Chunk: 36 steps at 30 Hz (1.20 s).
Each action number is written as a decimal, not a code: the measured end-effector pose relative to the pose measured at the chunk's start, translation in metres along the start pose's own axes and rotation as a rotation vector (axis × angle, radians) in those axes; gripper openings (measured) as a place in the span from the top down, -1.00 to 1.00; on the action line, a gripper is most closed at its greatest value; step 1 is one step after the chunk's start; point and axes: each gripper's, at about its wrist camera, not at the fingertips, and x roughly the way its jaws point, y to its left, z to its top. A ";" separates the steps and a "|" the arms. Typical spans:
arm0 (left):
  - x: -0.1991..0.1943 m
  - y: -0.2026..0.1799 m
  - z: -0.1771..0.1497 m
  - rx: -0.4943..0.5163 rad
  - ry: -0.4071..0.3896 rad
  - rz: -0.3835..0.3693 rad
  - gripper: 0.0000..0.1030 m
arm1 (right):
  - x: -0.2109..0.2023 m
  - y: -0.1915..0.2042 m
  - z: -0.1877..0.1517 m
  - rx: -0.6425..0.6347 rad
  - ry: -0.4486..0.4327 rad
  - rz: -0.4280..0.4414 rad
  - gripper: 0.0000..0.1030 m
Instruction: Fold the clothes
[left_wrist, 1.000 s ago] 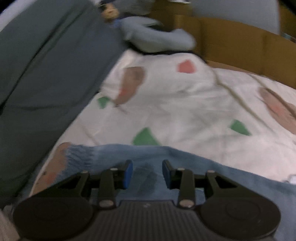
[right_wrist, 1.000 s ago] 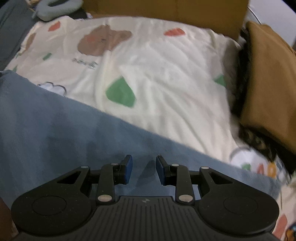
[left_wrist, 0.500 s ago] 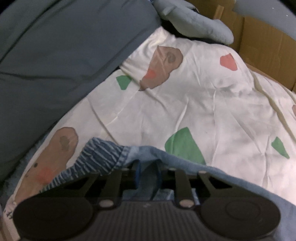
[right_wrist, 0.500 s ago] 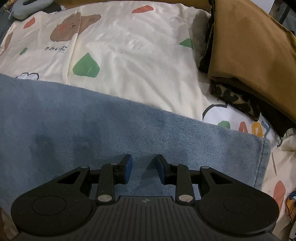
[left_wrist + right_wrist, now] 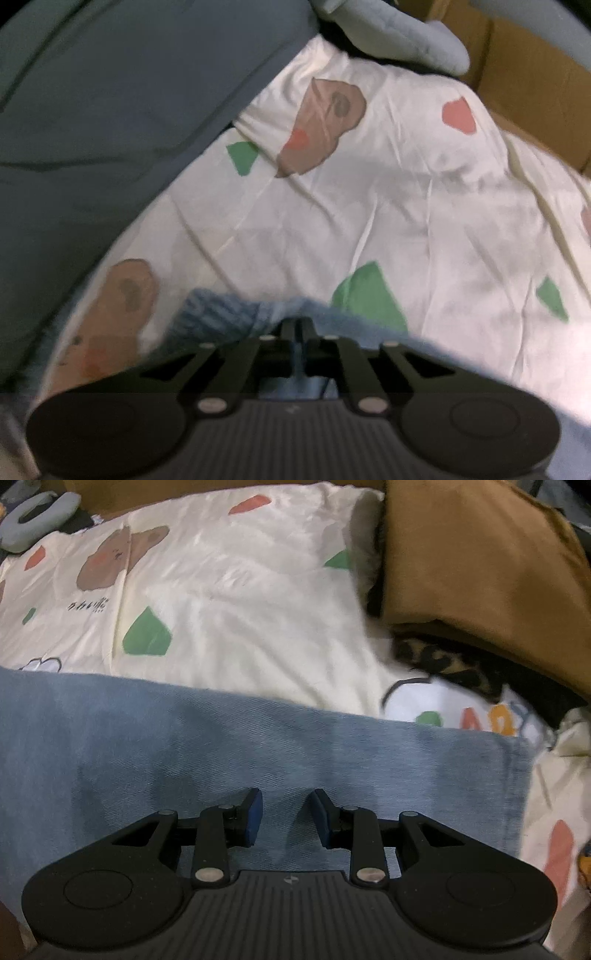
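Note:
A pair of light blue jeans point(image 5: 184, 738) lies spread over a cream patterned bedsheet point(image 5: 240, 590). In the left wrist view my left gripper point(image 5: 298, 325) is shut on the denim edge beside the gathered elastic waistband point(image 5: 218, 317), with cloth bunched up around the jaws. In the right wrist view my right gripper point(image 5: 284, 812) hovers open over the flat leg of the jeans, nothing between its blue pads point(image 5: 253, 816). The leg's hem point(image 5: 517, 775) lies just to the right of it.
A dark grey-blue blanket point(image 5: 110, 110) borders the sheet on the left. A pale blue cushion point(image 5: 388, 33) and a cardboard wall point(image 5: 535, 92) stand behind. A folded brown garment point(image 5: 480, 572) sits on a leopard-print one point(image 5: 443, 661) at the right.
The left jaws closed onto the jeans' edge by the waistband and the cloth bunched up there. The right gripper shifted along the leg toward its hem, staying open.

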 end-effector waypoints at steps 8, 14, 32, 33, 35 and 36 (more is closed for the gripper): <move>-0.040 0.027 -0.027 -0.038 0.028 -0.035 0.73 | -0.010 -0.016 -0.015 0.024 0.008 -0.014 0.28; -0.017 0.031 -0.037 -0.042 0.060 -0.016 0.71 | -0.006 -0.018 -0.026 0.029 0.035 -0.026 0.26; -0.041 0.030 -0.025 0.009 0.031 0.010 0.53 | -0.014 -0.031 -0.031 0.061 0.030 -0.029 0.22; -0.048 0.029 -0.027 -0.001 0.032 0.007 0.53 | -0.017 -0.034 -0.033 0.069 0.026 -0.031 0.22; -0.057 0.030 -0.031 -0.015 0.033 0.011 0.53 | -0.023 -0.038 -0.036 0.081 0.015 -0.033 0.22; -0.062 0.032 -0.034 -0.025 0.029 0.011 0.53 | -0.026 -0.041 -0.038 0.086 0.011 -0.034 0.22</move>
